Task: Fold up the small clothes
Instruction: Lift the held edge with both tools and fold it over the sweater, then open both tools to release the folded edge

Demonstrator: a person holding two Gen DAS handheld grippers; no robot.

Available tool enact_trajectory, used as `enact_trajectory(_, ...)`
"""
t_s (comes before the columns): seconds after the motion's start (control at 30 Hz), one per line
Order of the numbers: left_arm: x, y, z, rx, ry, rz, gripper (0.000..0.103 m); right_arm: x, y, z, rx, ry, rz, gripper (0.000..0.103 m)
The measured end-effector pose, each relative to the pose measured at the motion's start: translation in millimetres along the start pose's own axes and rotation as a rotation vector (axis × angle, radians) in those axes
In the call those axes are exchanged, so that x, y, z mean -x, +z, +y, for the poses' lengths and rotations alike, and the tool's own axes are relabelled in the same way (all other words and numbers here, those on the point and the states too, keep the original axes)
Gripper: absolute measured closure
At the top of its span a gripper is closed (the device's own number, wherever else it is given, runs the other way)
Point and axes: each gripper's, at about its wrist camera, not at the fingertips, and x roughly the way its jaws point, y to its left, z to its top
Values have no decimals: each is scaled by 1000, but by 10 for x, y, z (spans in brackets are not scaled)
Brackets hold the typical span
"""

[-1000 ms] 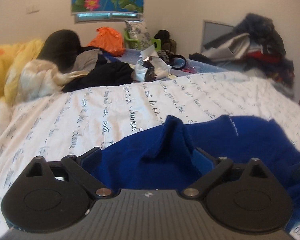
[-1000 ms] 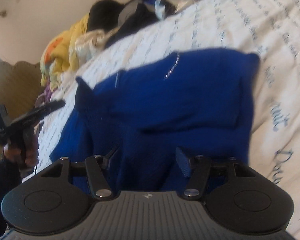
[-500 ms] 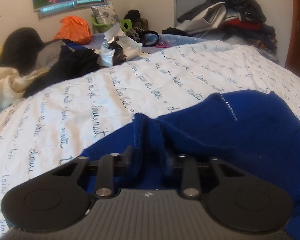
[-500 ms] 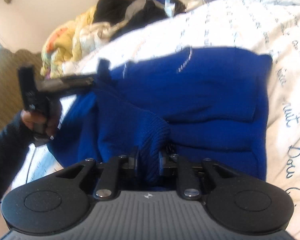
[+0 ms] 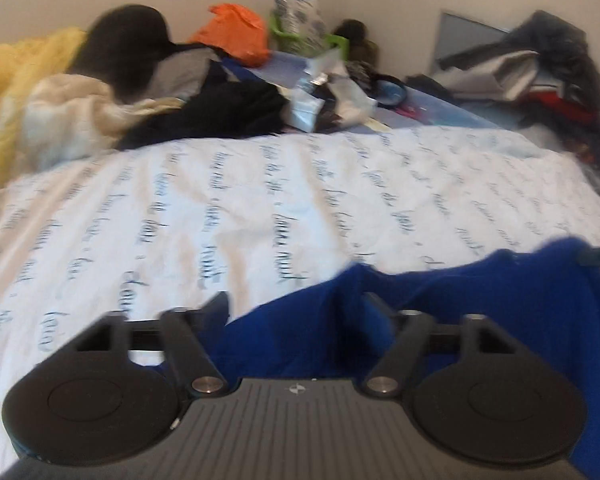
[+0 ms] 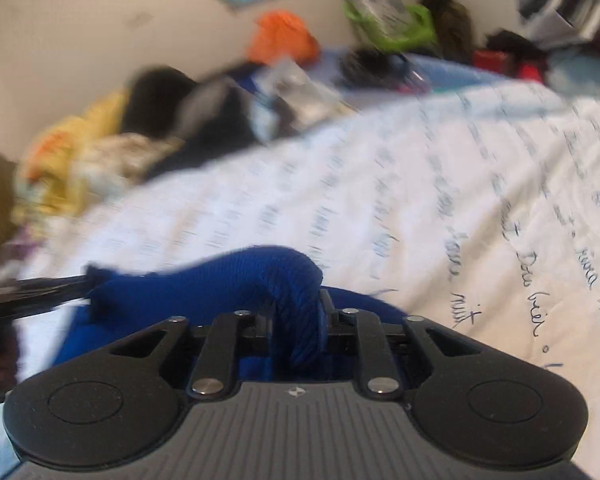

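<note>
A blue knit garment (image 5: 480, 312) lies on the white bed sheet with script print (image 5: 260, 208). In the left wrist view my left gripper (image 5: 296, 310) stands open, with blue fabric bunched between and over its right finger. In the right wrist view my right gripper (image 6: 298, 316) is shut on a thick fold of the blue garment (image 6: 260, 284) and holds it lifted above the sheet (image 6: 460, 184). The left gripper (image 6: 40, 292) shows at the left edge of that view, touching the garment's far corner.
A pile of clothes, a yellow blanket (image 5: 16, 92), black garments (image 5: 220, 112) and an orange bag (image 5: 236, 28) lies along the far side of the bed. More clothes (image 5: 548, 68) are heaped at the back right by the wall.
My left gripper was shut on the garment half a second ago and now stands open. My right gripper stays shut and has lifted its fold up and forward; both views swung.
</note>
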Motion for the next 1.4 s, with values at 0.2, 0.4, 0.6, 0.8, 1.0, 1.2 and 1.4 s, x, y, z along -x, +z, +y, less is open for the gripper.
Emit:
enact_trajectory(0.2,687,-537,-2,-108,-13,-50,16,603,-445,-61,-46,5,-107,0)
enact_trajectory(0.4,466,-652,-172,-223,29,10,22,812,-789,-347,-109,-6,-90,1)
enact_trajectory(0.6,232,-510,-255,-156,-25,86,75,601,-669,-146,-38,-10,-64,9)
enact_trajectory(0.8,553,-588,-130,-119,22,2,77,364,-831,-38,78,-88,27,43)
enact_trajectory(1.0,687,-744,-65,-109,26,-15,30,542,-829,-123,5,-54,-29,35)
enact_trajectory(1.2,403,-342,-195,-123,57,-35,29,474,-333,-14,15,-36,-111,35)
enact_trajectory(1.4,-148,-248,-298,-170,128,61,95,-353,-113,146,79,-79,102,70)
